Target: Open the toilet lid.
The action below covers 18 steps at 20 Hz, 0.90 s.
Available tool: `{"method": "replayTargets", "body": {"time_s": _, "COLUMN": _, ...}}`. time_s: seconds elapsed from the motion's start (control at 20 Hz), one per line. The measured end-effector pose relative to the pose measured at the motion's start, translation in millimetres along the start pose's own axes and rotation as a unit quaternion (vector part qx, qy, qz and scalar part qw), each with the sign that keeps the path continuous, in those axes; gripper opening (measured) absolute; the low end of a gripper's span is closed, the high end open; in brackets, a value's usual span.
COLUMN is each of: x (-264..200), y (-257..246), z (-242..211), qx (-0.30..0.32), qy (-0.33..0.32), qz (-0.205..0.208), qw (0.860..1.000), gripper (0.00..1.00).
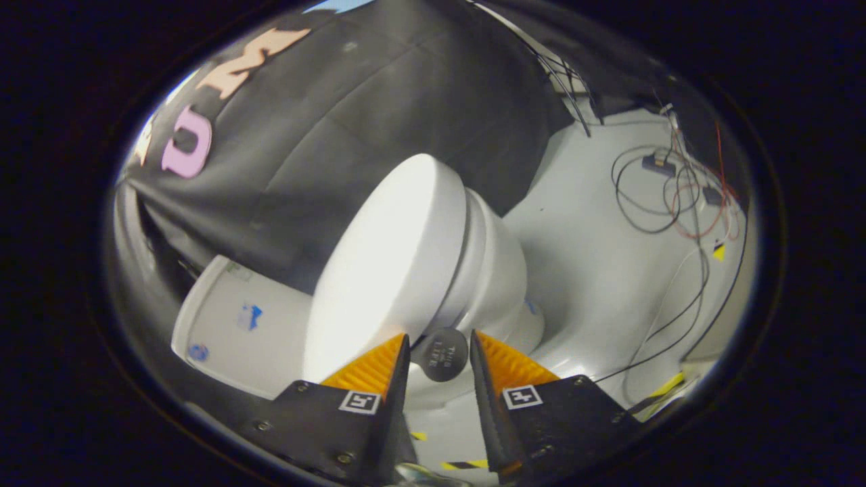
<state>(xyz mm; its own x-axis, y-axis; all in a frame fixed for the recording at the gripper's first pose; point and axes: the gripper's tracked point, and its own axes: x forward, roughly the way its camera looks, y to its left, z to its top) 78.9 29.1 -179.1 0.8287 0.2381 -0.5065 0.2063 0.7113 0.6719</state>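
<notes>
The white toilet lid (389, 270) is a big oval just beyond the fingers, and the whole view is rolled to one side. It stands a little off the seat (475, 250) and bowl (504, 284), with a dark gap showing near the fingers. A round grey tab (440, 356) sticks out from the lid's rim. My gripper (438, 336) is shut on that tab, one finger against each side. The white tank (233, 325) sits behind the lid.
The booth's black cloth wall (352, 115) hangs behind the toilet. Beyond the bowl, the light floor (595, 270) carries loose black and red cables (666, 196) and small devices. Yellow-black tape marks (666, 387) lie on the floor near the fingers.
</notes>
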Motion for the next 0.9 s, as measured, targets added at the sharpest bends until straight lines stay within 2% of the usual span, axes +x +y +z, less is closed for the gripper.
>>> {"method": "replayTargets", "body": {"time_s": 0.3, "x": -0.9, "y": 5.8, "z": -0.3, "qx": 0.002, "qy": 0.012, "qz": 0.032, "qw": 0.999, "gripper": 0.51}}
{"method": "replayTargets", "body": {"time_s": 0.4, "x": -2.3, "y": 7.7, "z": 1.3, "qx": -0.007, "qy": 0.013, "qz": 0.039, "qw": 0.999, "gripper": 0.35}}
{"method": "replayTargets", "body": {"time_s": 0.45, "x": 12.8, "y": -14.9, "z": -7.8, "qx": -0.023, "qy": 0.01, "qz": -0.016, "qw": 1.0, "gripper": 0.26}}
{"method": "replayTargets", "body": {"time_s": 0.5, "x": -4.7, "y": -12.7, "z": -7.1, "qx": 0.024, "qy": -0.006, "qz": 0.001, "qw": 1.0, "gripper": 0.18}}
{"method": "replayTargets", "body": {"time_s": 0.55, "x": 13.6, "y": -17.4, "z": 0.8, "qx": 0.046, "qy": 0.001, "qz": -0.003, "qw": 0.999, "gripper": 0.1}}
{"method": "replayTargets", "body": {"time_s": 0.75, "x": 5.7, "y": -13.1, "z": 5.7, "qx": -0.022, "qy": -0.003, "qz": 0.007, "qw": 1.0, "gripper": 0.09}}
{"method": "replayTargets", "body": {"time_s": 0.8, "x": -8.2, "y": -13.3, "z": 7.3, "qx": -0.021, "qy": -0.01, "qz": 0.007, "qw": 1.0, "gripper": 0.09}}
{"method": "replayTargets", "body": {"time_s": 0.85, "x": 6.4, "y": -12.0, "z": 13.0, "qx": -0.021, "qy": -0.014, "qz": 0.01, "qw": 1.0, "gripper": 0.02}}
{"method": "replayTargets", "body": {"time_s": 0.9, "x": 5.7, "y": -12.6, "z": 13.5, "qx": -0.026, "qy": -0.017, "qz": 0.01, "qw": 0.999, "gripper": 0.02}}
